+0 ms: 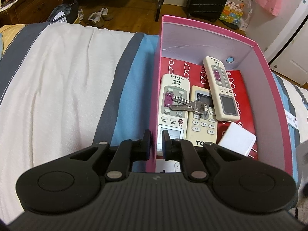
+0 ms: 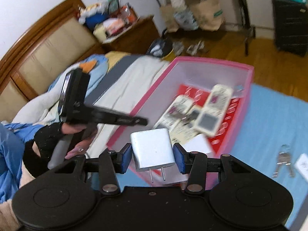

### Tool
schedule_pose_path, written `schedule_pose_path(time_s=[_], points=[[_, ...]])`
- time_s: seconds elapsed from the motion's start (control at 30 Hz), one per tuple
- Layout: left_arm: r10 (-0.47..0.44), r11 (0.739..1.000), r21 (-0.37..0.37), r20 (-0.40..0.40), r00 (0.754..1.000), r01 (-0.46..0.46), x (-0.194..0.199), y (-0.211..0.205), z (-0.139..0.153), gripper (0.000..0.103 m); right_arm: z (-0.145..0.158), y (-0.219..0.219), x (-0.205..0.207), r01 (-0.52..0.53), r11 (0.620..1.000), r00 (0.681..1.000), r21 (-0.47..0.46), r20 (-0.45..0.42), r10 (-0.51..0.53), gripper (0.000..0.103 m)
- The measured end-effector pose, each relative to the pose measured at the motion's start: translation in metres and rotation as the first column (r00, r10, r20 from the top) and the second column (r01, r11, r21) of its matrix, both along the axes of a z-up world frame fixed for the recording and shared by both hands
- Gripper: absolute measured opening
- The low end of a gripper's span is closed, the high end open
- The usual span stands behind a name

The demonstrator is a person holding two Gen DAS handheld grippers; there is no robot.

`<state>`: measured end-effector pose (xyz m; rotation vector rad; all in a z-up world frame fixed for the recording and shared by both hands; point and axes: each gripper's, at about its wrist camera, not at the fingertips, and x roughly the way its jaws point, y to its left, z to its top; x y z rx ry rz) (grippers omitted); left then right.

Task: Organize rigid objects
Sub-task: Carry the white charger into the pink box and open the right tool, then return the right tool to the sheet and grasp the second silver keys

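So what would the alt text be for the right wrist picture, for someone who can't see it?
A handheld right gripper holds a white plug-in charger between its blue pads, prongs pointing down, near a pink box of remote controls on a bed. Loose keys lie on the blue blanket to the right.

A pink box (image 1: pixel 269 73) sits on a bed (image 1: pixel 63 80), holding three remotes, keys (image 1: pixel 189 105) across two of them, and a white charger (image 1: pixel 237 141) at five o'clock. The left claw (image 1: pixel 156 143) pinches the box's near-left wall.
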<state>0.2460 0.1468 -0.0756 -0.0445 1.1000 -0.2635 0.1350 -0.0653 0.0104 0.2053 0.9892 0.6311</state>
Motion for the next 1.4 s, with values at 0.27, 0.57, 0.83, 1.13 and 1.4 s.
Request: schedule_pose_path(time_s=[0.27, 0.57, 0.83, 1.13, 1.4], points=[[0.008, 0.999, -0.031, -0.010, 1.000, -0.008, 0.003, 0.005, -0.001, 0.009, -0.035, 0.062, 0.025, -0.045, 0.997, 0.995, -0.059, -0.093, 0.040, 0.052], [0.016, 0.998, -0.061, -0.014, 1.000, -0.016, 0.003, 0.011, -0.003, 0.009, -0.077, 0.076, 0.050, 0.006, 0.993, 0.976, -0.116, -0.214, -0.031, 0.052], [0.026, 0.997, -0.068, -0.022, 0.999, -0.027, 0.004, 0.012, -0.005, 0.009, -0.079, 0.071, 0.053, -0.005, 0.997, 0.965, -0.071, -0.262, -0.014, 0.060], [0.020, 0.999, -0.049, -0.025, 0.999, -0.021, 0.004, 0.007, -0.004, 0.009, -0.004, 0.010, 0.016, -0.106, 0.986, 0.994, -0.131, -0.016, 0.104, 0.061], [-0.001, 1.000, -0.017, -0.016, 1.000, 0.001, 0.003, 0.002, -0.003, 0.009, 0.022, -0.072, -0.007, -0.071, 0.974, 0.982, -0.213, 0.155, 0.105, 0.065]])
